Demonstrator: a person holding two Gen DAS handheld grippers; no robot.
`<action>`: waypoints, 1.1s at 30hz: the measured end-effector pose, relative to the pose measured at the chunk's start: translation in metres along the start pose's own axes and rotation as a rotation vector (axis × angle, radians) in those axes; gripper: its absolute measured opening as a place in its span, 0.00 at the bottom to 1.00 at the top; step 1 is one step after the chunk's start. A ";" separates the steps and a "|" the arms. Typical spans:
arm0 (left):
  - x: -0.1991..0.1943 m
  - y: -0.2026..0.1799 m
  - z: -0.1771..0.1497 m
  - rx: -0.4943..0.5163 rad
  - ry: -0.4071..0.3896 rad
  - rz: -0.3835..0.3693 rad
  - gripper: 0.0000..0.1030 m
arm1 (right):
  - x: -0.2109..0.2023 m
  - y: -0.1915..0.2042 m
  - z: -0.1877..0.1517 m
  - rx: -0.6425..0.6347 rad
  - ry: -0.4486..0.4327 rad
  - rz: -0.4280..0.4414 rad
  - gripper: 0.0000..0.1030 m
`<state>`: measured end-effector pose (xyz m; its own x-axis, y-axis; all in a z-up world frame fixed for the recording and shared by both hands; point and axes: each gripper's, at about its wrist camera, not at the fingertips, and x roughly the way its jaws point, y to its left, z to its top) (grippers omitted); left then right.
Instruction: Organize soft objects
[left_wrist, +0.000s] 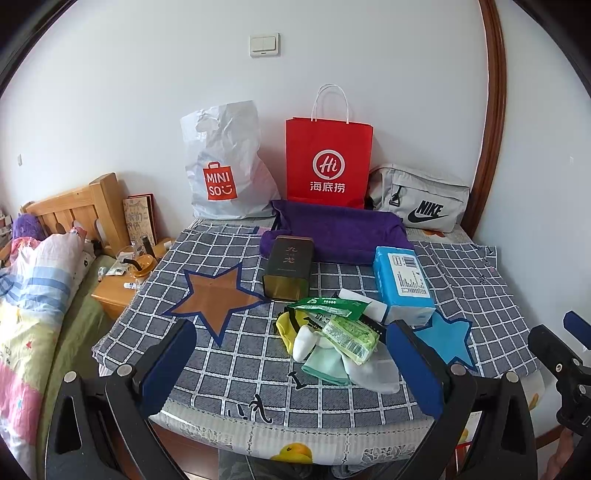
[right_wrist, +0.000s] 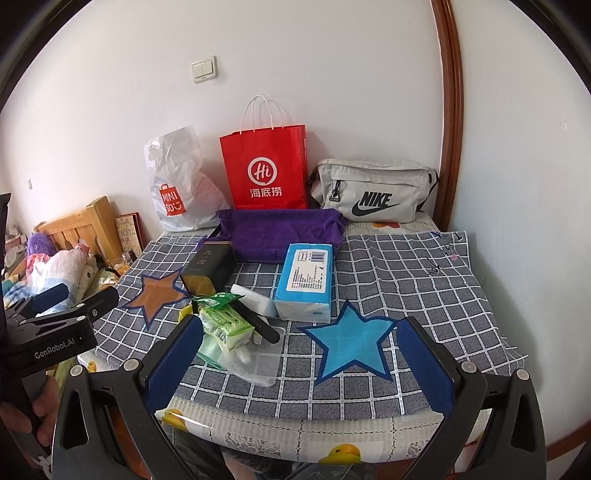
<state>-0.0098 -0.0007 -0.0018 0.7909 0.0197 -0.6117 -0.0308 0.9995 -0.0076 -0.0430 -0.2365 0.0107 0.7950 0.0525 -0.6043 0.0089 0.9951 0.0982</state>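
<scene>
A small pile lies on the checked cloth (left_wrist: 229, 354): white socks (left_wrist: 373, 369), a mint cloth (left_wrist: 325, 363), a yellow piece (left_wrist: 286, 328) and green wet-wipe packs (left_wrist: 351, 338) (right_wrist: 225, 325). A blue tissue pack (left_wrist: 402, 284) (right_wrist: 306, 280) and a dark tin (left_wrist: 288, 267) (right_wrist: 208, 269) stand behind it. A purple towel (left_wrist: 332, 229) (right_wrist: 277, 230) lies further back. My left gripper (left_wrist: 295, 365) hangs open near the table's front edge, the pile between its fingers' line. My right gripper (right_wrist: 299, 365) is open too, above the blue star (right_wrist: 351, 339), holding nothing.
A Miniso plastic bag (left_wrist: 225, 166), a red paper bag (left_wrist: 328, 162) and a grey Nike pouch (left_wrist: 417, 199) lean on the back wall. A wooden nightstand (left_wrist: 114, 291) and a bed (left_wrist: 33, 280) stand left. A brown door frame (left_wrist: 493, 122) rises at right.
</scene>
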 end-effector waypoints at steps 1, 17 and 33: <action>0.000 0.000 -0.001 0.000 0.000 0.001 1.00 | 0.000 0.000 -0.001 0.000 -0.001 0.000 1.00; 0.000 0.001 0.000 0.002 0.004 -0.001 1.00 | -0.004 0.004 0.000 -0.003 -0.009 0.006 1.00; 0.004 0.001 0.005 -0.005 0.014 -0.008 1.00 | -0.001 0.002 0.000 -0.003 -0.004 0.014 1.00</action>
<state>-0.0039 0.0002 -0.0006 0.7826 0.0110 -0.6225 -0.0272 0.9995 -0.0166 -0.0436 -0.2345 0.0113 0.7973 0.0661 -0.5999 -0.0042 0.9946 0.1040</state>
